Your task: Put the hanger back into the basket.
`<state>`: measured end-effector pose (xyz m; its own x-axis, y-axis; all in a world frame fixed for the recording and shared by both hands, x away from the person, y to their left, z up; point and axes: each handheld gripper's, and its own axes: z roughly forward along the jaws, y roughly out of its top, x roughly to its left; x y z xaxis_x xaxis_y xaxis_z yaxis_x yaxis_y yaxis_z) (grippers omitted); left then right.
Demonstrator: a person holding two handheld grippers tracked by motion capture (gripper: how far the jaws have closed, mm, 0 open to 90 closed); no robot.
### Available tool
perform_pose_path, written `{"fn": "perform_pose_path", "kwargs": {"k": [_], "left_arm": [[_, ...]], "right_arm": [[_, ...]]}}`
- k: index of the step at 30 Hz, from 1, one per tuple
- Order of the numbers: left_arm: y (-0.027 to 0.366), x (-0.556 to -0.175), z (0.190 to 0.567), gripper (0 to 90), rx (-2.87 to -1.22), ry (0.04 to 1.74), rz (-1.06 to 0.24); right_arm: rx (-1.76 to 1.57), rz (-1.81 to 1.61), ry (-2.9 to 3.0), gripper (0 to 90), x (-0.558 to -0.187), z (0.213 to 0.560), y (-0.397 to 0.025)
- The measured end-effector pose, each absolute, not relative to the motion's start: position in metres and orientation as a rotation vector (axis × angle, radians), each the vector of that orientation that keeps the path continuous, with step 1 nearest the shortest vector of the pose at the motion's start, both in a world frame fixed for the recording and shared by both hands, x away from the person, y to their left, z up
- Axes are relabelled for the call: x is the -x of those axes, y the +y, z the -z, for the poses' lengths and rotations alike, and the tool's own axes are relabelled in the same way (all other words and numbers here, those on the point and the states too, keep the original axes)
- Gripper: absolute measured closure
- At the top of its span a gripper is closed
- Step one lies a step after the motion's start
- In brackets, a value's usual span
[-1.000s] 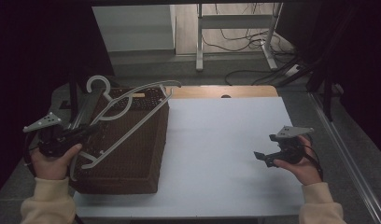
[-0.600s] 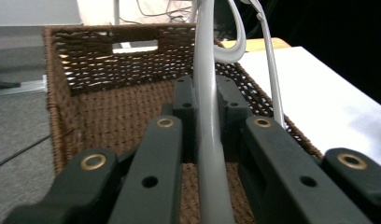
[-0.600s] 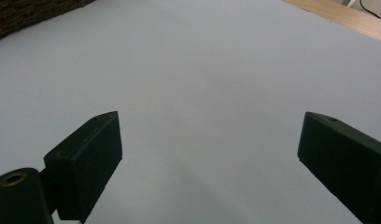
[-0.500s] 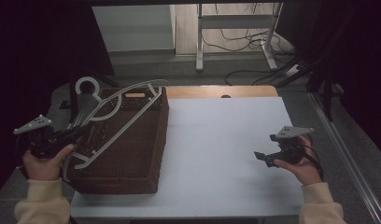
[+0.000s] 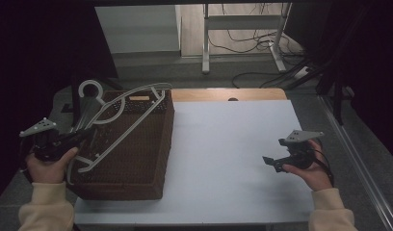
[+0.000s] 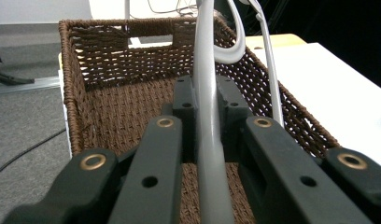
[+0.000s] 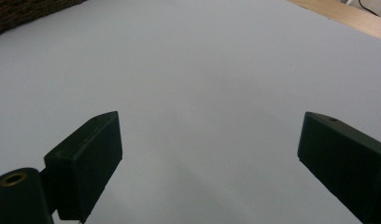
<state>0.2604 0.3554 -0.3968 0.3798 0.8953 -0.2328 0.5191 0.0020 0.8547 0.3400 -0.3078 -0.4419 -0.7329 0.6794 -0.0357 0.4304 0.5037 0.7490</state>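
Note:
A white plastic hanger lies slanted across the top of a brown wicker basket at the table's left. My left gripper is shut on the hanger's lower arm at the basket's left rim. In the left gripper view the grey-white hanger bar runs up between the closed jaws, with the basket behind it. My right gripper hovers open over the white tabletop at the right, and the right gripper view has its jaws wide apart over bare white surface, holding nothing.
The basket's corner shows at the top left of the right gripper view. A wooden strip edges the table's far side. Beyond it stand a metal frame and cables on the floor.
My left gripper has drawn the hanger leftward and a little toward me, so its hook now sits over the basket's far left corner. The right gripper has stayed put.

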Motion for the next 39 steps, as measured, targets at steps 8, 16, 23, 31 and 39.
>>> {"fn": "perform_pose_path", "kwargs": {"k": [8, 16, 23, 31, 39], "left_arm": [[0.361, -0.266, 0.403, 81.2, -1.651, 1.299, -0.484], [0.362, -0.275, 0.409, 81.2, -1.666, 1.323, -0.488], [0.363, -0.279, 0.413, 81.2, -1.679, 1.333, -0.498], [0.364, -0.285, 0.419, 81.2, -1.699, 1.345, -0.485], [0.364, -0.289, 0.426, 81.1, -1.709, 1.353, -0.480]], "right_arm": [[-0.932, -1.073, 2.424, 6.4, -0.340, 0.442, -0.309], [-0.932, -1.070, 2.426, 6.4, -0.341, 0.443, -0.308], [-0.937, -1.070, 2.426, 6.4, -0.341, 0.443, -0.309], [-0.938, -1.070, 2.427, 6.4, -0.341, 0.444, -0.309], [-0.938, -1.066, 2.429, 6.5, -0.341, 0.444, -0.309]]}}
